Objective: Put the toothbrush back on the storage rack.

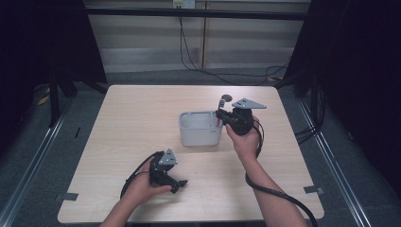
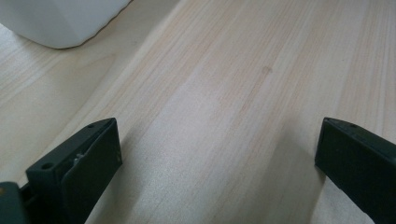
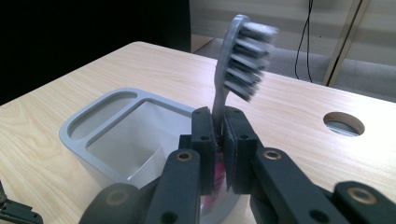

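Toothbrush point(image 3: 236, 60) stands upright, pinched by the right gripper point(image 3: 219, 140) over the grey holder point(image 3: 100, 116); left gripper point(image 1: 165, 172) fingers spread above the counter point(image 2: 224, 93).

Lab: black curtains point(image 1: 42, 42), trailing cables point(image 1: 198, 61)

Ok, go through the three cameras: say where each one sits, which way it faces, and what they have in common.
High view: fixed above the person's side, looking forward and down on the table; both forearms, the left gripper and the right gripper show.
Left gripper view: rides the left gripper, looking low along the tabletop between its open jaws.
Right gripper view: rides the right gripper, facing across the table, shut on a toothbrush above the grey holder.
Shared: all three catch the holder and the tabletop.
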